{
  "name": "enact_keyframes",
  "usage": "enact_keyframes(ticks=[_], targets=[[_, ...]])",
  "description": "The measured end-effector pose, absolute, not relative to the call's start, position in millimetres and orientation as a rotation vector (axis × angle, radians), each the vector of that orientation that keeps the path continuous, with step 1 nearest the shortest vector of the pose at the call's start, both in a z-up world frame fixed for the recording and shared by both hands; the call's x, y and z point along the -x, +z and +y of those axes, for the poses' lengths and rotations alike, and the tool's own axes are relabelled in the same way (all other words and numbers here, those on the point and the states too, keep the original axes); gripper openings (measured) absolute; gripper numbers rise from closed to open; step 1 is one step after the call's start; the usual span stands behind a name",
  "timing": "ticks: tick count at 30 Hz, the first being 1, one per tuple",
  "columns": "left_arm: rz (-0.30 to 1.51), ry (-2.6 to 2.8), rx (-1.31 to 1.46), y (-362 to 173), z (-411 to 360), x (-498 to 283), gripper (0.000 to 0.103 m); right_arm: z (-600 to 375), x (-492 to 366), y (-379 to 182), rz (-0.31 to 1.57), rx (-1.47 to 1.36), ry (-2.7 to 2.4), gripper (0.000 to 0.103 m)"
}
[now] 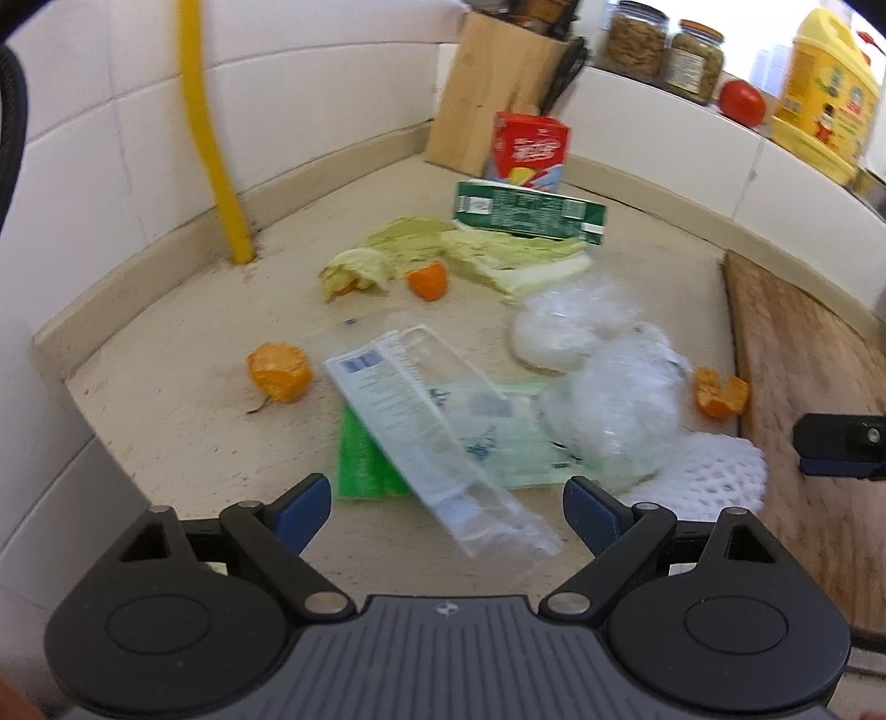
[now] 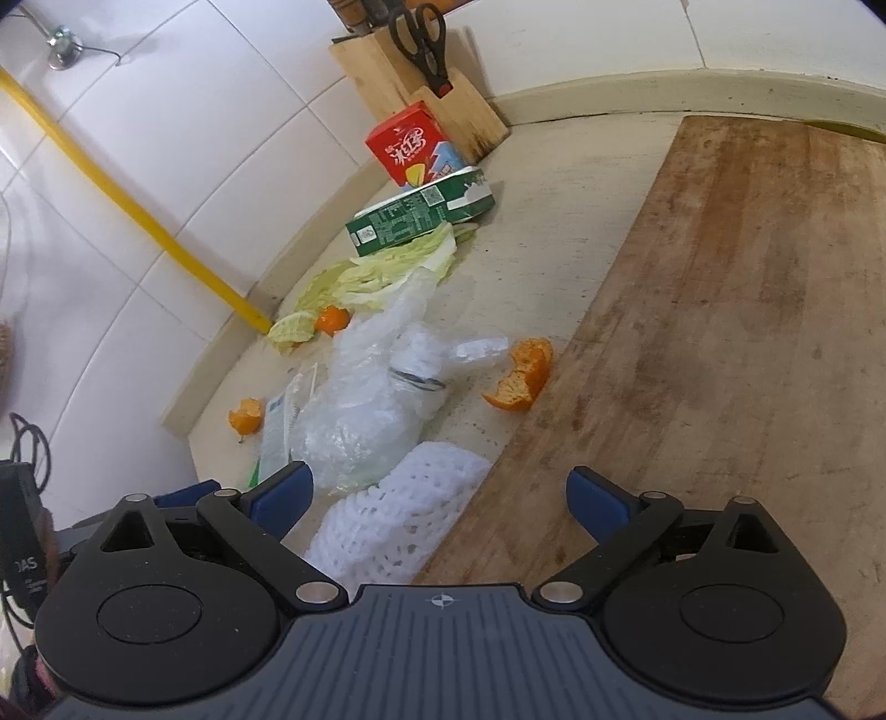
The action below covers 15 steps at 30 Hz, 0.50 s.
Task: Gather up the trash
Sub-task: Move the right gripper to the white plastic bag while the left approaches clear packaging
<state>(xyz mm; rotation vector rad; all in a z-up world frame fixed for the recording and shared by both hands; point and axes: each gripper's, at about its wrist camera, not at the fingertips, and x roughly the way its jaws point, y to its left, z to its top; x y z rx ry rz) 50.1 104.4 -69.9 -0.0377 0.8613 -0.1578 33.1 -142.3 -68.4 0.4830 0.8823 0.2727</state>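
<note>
Both tools hang above a speckled, matte beige tabletop [image 1: 183, 421] strewn with kitchen waste. The left hand-held gripper [image 1: 446, 512] has its blue-padded fingers spread wide with nothing between them; just ahead lies a flat, clear plastic sleeve [image 1: 437, 437] printed with small text, resting over a glossy green packet [image 1: 360, 459]. The right hand-held gripper [image 2: 440, 495] is likewise spread and empty, poised over a white foam fruit net [image 2: 404, 515] with an open lattice texture, which lies at the edge of a worn, scuffed wooden cutting board [image 2: 720, 310].

Between the net and the far corner sits a heap of crinkled transparent plastic bags [image 2: 376, 399]. Ragged, curled pieces of orange peel are scattered around it — one beside the board [image 2: 523, 376], one to the left of the sleeve [image 1: 279, 374], one near the limp, ribbed cabbage leaves [image 1: 498, 255]. Behind the leaves a green rectangular carton [image 1: 529, 213] lies on its side, and a red carton [image 1: 529, 149] stands upright against a pale wooden knife block [image 1: 493, 88] — black-handled scissors [image 2: 423, 39] are slotted into it. A smooth yellow pipe [image 1: 207, 133] runs down the white tiled wall to the tabletop.
</note>
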Motion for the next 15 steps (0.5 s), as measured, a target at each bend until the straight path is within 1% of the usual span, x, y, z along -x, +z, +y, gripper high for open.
enact_keyframes(ticks=[5, 15], targets=[[0.9, -0.201, 0.166, -78, 120, -66, 0.09, -134, -40, -66, 0.881, -0.462, 0.261, 0.1], [0.921, -0.315, 0.254, -88, 119, -93, 0.09, -120, -49, -61, 0.884, -0.464, 0.234, 0.101]])
